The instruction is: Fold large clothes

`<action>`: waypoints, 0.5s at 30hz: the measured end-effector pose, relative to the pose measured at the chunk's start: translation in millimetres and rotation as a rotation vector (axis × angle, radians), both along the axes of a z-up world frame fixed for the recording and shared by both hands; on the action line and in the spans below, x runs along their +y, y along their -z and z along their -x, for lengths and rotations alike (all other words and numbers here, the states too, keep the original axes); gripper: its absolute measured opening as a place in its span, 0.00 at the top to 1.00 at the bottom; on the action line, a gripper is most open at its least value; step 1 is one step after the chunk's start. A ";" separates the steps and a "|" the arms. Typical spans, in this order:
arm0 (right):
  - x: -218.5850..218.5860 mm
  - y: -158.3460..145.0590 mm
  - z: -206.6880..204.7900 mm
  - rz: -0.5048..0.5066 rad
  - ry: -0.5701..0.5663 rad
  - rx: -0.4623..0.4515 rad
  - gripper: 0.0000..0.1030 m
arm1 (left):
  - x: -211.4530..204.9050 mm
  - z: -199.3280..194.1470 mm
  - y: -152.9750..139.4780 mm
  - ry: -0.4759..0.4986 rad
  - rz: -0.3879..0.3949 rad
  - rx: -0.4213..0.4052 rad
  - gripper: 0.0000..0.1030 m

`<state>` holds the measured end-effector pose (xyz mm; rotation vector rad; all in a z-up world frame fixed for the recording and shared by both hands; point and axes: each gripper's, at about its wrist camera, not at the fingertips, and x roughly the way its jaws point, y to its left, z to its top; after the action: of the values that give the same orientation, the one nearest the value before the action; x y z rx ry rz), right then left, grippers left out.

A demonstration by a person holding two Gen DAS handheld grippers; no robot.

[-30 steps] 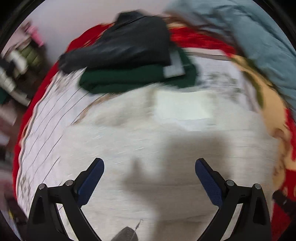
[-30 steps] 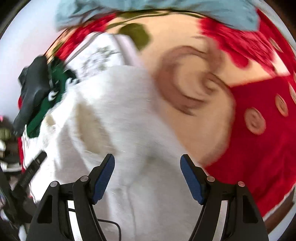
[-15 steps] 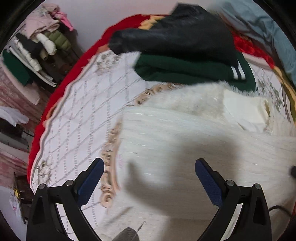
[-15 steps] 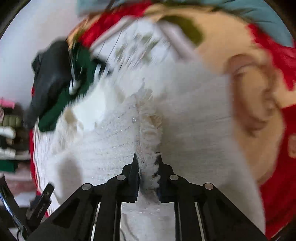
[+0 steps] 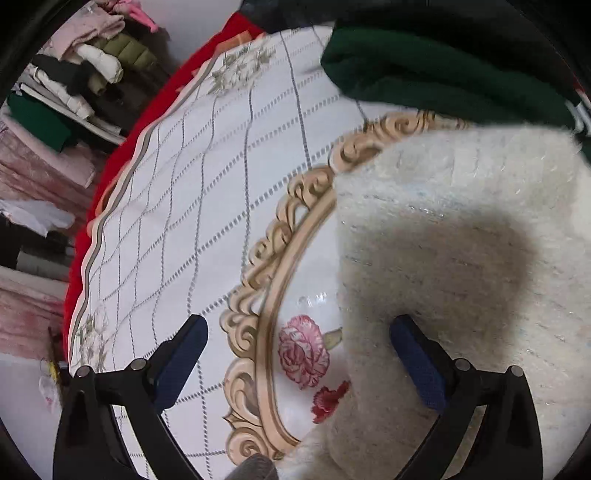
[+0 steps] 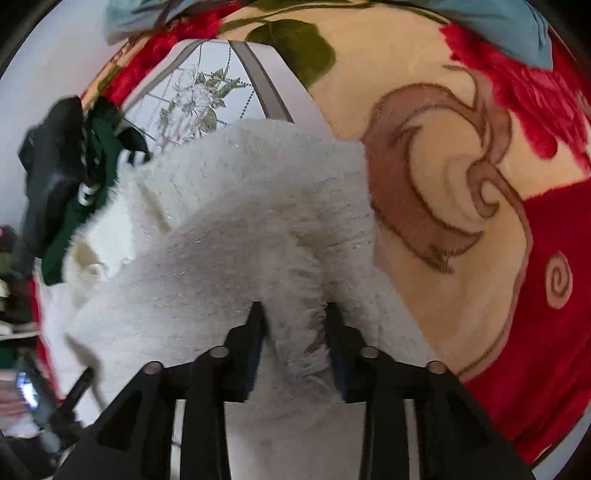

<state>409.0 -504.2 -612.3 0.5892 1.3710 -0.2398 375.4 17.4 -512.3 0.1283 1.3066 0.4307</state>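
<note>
A fluffy white sweater (image 5: 461, 258) lies on the patterned bed cover (image 5: 207, 206). My left gripper (image 5: 299, 354) is open and empty, straddling the sweater's left edge; its right finger is over the sweater and its left finger over the cover. In the right wrist view the sweater (image 6: 229, 229) fills the middle. My right gripper (image 6: 293, 325) holds a raised fold of the sweater's fuzzy edge between its jaws, which stand a little apart around the thick fabric.
Folded dark green (image 5: 443, 74) and black clothes (image 6: 48, 162) lie stacked at the far end of the cover. A red and cream blanket (image 6: 480, 184) lies to the right, a blue one (image 6: 498, 22) beyond. Clothes are piled on shelves (image 5: 74, 81) at left.
My right gripper shut on the sweater's edge and now holds the fold with jaws slightly wider. My left gripper stayed open and moved left to the sweater's left edge.
</note>
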 end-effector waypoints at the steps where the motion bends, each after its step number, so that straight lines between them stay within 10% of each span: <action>1: -2.9 -7.9 5.9 0.000 0.004 -0.008 0.55 | -0.8 3.7 -6.4 0.016 -0.010 -0.010 0.00; 8: -19.7 -38.5 65.5 0.245 -0.116 0.119 0.47 | -6.9 79.0 -44.2 0.088 -0.005 -0.009 0.00; 15: -10.9 -8.7 62.2 0.320 -0.258 0.170 0.47 | -2.2 68.4 12.2 0.027 -0.066 0.120 0.00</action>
<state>346.8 -515.1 -603.7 0.1247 1.5182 -0.2974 307.0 15.2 -524.4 0.2291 1.4070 0.4489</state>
